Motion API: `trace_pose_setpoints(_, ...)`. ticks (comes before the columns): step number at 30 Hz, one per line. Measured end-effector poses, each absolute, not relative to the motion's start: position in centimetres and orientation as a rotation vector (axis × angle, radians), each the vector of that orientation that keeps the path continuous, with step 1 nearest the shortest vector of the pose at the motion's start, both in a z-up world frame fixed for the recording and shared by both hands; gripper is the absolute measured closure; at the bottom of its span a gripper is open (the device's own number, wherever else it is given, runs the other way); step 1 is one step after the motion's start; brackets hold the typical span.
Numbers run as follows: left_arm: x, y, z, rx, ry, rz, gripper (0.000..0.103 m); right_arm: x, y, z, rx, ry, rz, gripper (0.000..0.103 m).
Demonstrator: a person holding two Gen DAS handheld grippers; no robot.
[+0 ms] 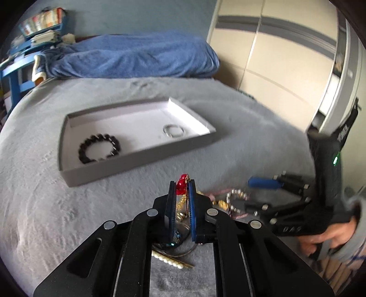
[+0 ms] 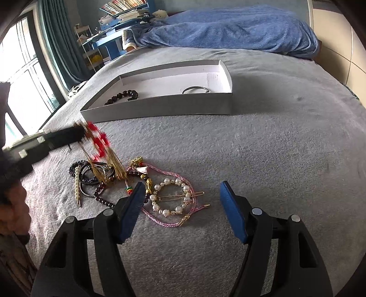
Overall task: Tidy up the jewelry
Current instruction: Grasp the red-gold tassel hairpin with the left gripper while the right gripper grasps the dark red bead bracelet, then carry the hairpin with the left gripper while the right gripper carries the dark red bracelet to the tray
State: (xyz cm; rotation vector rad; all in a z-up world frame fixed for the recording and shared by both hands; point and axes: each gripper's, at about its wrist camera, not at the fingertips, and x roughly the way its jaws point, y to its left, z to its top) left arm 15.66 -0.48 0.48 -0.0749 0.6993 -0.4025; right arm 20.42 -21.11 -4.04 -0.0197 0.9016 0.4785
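Jewelry lies in two places on the grey bed cover (image 2: pixel 263 141): a loose heap in front of the shallow grey cardboard tray (image 2: pixel 164 106), and two pieces already inside that tray. Writing is scarce; the right-hand tool carries white lettering on its black body, too blurred to read.

Inside the tray are one dark beaded bracelet (image 1: pixel 99 148) toward its left end and one silver bangle (image 1: pixel 173 130) toward its right end.

In the heap nearer than the tray lie one round pearl hair clip (image 2: pixel 171 197), one pink braided cord (image 2: pixel 160 219) looped around it, one straight pearl hairpin (image 2: pixel 77 186), a dark red bead string (image 2: pixel 100 194) and several dark rings and bands tangled together, too overlapped to count.

The left tongs (image 1: pixel 181 189) are clamped on a red-and-gold tassel ornament (image 2: pixel 99 142), lifted just above the heap's left side; its gold fringe hangs down and blurs. The right tongs (image 2: pixel 180 189) stand wide apart over the pearl clip, gripping nothing, their left finger covering part of the heap.

Beyond the tray lies a blue blanket (image 2: pixel 228 29), with a blue shelf of books (image 2: pixel 123 9) further off to its left.
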Motion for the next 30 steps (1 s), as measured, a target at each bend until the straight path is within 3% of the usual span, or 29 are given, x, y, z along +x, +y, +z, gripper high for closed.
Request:
trace_pose_setpoints(7,15.4,2.8,3.2,-0.163,0.621,-0.353,0.092,20.1,-20.7,-3.8,-0.028,0.892,0.502,0.051)
trace_pose_setpoints(17,15.4,4.4,3.8,-0.177,0.608,-0.312,0.092,19.2,-18.3,-4.1,-0.093,0.905,0.594,0.086)
trace_pose_setpoints(30,15.0,4.1,3.4,-0.156,0.620,-0.317,0.092,20.3,-16.9,-4.1,-0.124,0.897,0.596,0.087)
